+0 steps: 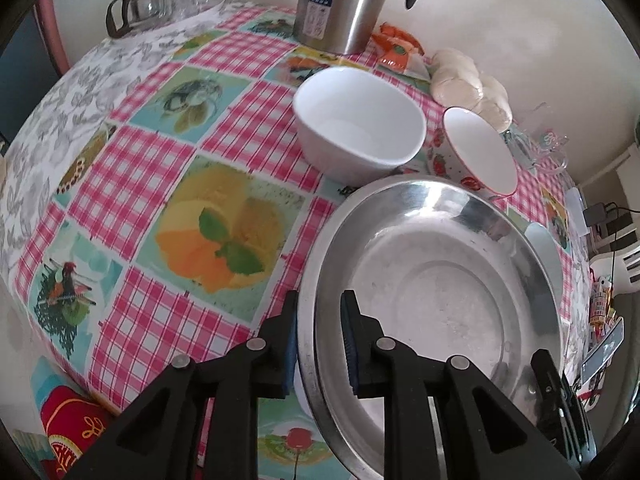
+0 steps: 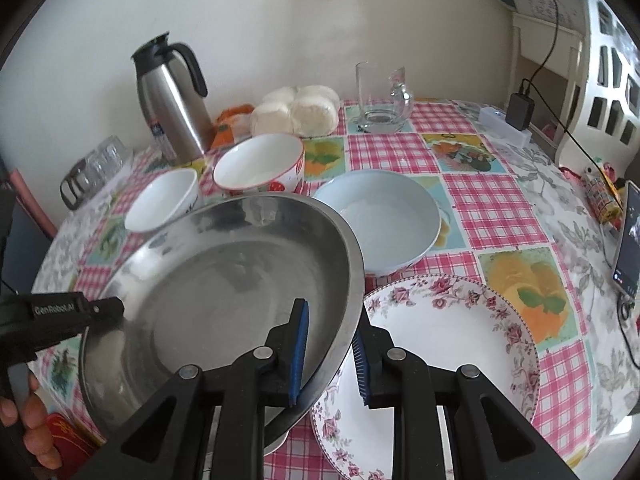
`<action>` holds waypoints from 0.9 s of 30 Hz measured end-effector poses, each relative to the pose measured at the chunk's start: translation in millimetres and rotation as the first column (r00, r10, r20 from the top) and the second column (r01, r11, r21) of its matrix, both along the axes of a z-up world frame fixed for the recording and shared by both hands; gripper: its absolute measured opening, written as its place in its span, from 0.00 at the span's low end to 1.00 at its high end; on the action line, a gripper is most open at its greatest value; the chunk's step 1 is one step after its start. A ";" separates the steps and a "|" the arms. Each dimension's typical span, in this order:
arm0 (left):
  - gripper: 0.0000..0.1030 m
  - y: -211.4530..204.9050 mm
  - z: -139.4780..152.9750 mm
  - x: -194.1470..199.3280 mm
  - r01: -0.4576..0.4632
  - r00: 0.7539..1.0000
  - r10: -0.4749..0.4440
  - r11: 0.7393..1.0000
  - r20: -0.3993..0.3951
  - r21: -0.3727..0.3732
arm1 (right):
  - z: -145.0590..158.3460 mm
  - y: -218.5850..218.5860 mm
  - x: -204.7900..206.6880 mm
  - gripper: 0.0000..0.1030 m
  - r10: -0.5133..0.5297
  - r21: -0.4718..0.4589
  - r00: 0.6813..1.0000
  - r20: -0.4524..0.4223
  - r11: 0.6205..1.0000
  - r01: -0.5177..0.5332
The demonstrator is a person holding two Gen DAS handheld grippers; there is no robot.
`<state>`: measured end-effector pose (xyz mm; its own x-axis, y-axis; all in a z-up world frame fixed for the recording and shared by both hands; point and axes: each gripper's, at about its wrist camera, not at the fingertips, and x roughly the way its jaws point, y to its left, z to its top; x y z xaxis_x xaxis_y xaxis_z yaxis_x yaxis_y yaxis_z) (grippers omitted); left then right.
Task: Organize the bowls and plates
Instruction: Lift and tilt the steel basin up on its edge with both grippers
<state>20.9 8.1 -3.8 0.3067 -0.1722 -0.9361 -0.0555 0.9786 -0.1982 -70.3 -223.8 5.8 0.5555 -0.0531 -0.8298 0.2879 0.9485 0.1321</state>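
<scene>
A large steel basin [image 1: 432,280] is held over the table by both grippers. My left gripper [image 1: 320,344] is shut on its left rim. My right gripper [image 2: 332,352] is shut on its right rim, one pad inside and one outside; the basin also shows in the right wrist view [image 2: 224,288]. Beyond it stand a plain white bowl [image 1: 360,124] and a strawberry-patterned bowl [image 1: 476,148]. In the right wrist view a pale blue bowl [image 2: 380,220] and a floral plate [image 2: 448,352] lie to the right of the basin.
A steel thermos jug [image 2: 172,100], a bag of steamed buns [image 2: 296,112], a glass mug [image 2: 380,100] and a glass pot with cups [image 1: 160,0] stand along the back of the checked tablecloth [image 1: 140,200]. A phone [image 2: 628,240] lies at the right edge.
</scene>
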 end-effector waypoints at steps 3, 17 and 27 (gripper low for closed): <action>0.20 1.3 -2.5 0.7 -0.003 1.000 0.003 1.000 -0.010 -0.002 | -5.0 6.0 2.0 0.24 0.013 -0.037 0.999 -0.032 0.999 -0.014; 0.26 7.2 -21.6 6.2 -0.040 0.995 0.040 0.999 -0.087 0.004 | -32.8 23.3 10.2 0.25 0.070 -0.074 0.982 -0.173 0.994 -0.084; 0.26 12.1 -22.8 6.4 -0.052 0.994 0.050 0.999 -0.101 -0.015 | -31.4 28.6 10.0 0.25 0.069 -0.075 0.981 -0.183 0.994 -0.084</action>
